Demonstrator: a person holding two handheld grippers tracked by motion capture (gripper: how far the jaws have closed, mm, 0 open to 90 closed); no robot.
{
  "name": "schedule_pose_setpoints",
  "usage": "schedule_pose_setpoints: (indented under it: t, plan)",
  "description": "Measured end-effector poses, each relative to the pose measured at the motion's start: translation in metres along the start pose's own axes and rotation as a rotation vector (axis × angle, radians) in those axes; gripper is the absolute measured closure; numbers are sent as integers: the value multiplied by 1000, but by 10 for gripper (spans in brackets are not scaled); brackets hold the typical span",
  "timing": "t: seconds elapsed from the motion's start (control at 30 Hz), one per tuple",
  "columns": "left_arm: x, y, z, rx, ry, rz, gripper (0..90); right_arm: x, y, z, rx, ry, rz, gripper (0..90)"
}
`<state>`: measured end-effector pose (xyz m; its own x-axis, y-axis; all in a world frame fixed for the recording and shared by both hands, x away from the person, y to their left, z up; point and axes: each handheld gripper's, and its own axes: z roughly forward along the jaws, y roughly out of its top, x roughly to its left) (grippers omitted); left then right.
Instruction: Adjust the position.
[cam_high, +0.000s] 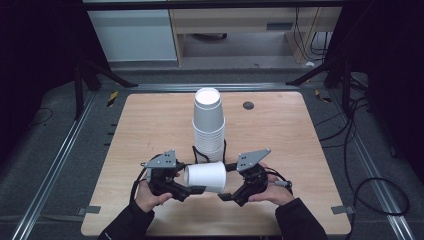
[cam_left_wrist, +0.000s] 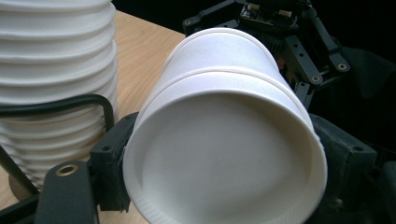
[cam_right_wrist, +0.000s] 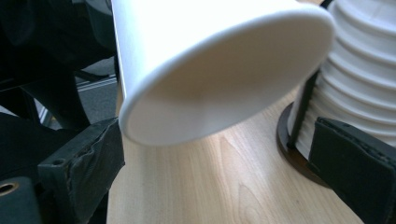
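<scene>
A white paper cup (cam_high: 205, 177) lies on its side in the air above the table's near half. My left gripper (cam_high: 187, 180) is shut on it. In the left gripper view the cup (cam_left_wrist: 224, 154) turns its recessed base to the camera, with a black jaw pressed to each side. My right gripper (cam_high: 228, 181) stands open at the cup's wide end. In the right gripper view the cup (cam_right_wrist: 219, 60) hangs above and between the spread jaws of that gripper (cam_right_wrist: 217, 172), touching neither. Just behind is a tall stack of upturned cups (cam_high: 209, 125) in a black wire holder (cam_left_wrist: 70, 103).
The wooden table (cam_high: 150, 125) has a small dark round plug (cam_high: 248, 105) near its far edge. The cup stack (cam_right_wrist: 364, 79) and the holder's round base (cam_right_wrist: 289, 140) sit close to my right gripper. Dark floor, metal rails and cables surround the table.
</scene>
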<state>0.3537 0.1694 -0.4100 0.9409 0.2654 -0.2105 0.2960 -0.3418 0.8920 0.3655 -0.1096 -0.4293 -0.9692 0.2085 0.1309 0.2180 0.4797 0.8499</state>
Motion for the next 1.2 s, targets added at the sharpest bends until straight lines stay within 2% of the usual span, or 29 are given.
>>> schedule_pose_setpoints:
  t: [0.17,0.53,0.7,1.2]
  plan:
    - [-4,0,4,9,-29,6,204,1,0,5,0,8,-8,35]
    - [-8,-1,12,32,-72,14,204,6,2,10,6,68,-38,42]
    - [-8,-2,15,43,-77,18,205,7,2,13,6,85,-46,61]
    - [-9,-1,16,55,-71,19,202,6,1,12,17,83,-46,93]
